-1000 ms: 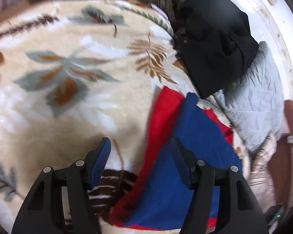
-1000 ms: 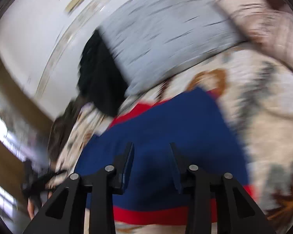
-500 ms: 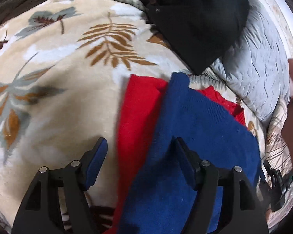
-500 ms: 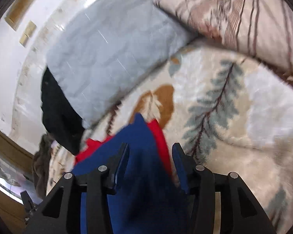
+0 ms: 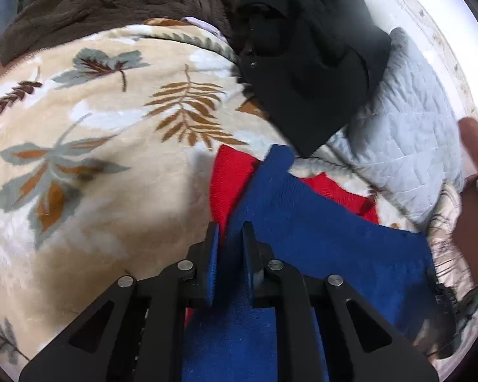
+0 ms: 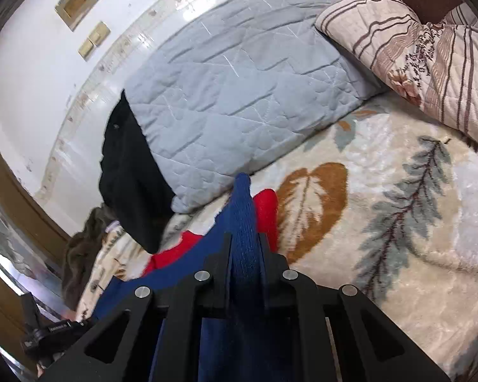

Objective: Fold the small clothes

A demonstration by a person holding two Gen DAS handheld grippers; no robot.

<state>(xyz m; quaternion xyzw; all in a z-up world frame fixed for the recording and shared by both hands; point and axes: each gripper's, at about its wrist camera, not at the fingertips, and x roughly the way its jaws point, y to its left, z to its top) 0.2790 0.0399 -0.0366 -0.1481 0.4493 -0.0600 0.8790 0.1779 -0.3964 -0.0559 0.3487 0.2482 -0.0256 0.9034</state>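
Note:
A small blue and red knit garment (image 5: 306, 222) lies on a cream leaf-patterned blanket (image 5: 105, 146). Its blue layer lies over the red layer (image 5: 229, 178). My left gripper (image 5: 231, 232) is shut on the garment's left blue edge. In the right wrist view my right gripper (image 6: 245, 238) is shut on a bunched blue edge (image 6: 243, 203) that sticks out past the fingertips. Red cloth (image 6: 266, 210) shows beside it on the blanket (image 6: 398, 222).
A black garment (image 5: 306, 63) and a brown fleece (image 5: 111, 9) lie at the blanket's far edge. A grey quilted pillow (image 6: 239, 89) and a striped beige pillow (image 6: 423, 54) sit by the white wall. The person's arm (image 5: 474, 191) shows at the right.
Both grippers went from open to shut on the blue cloth's edges. The right gripper swung round toward the pillows.

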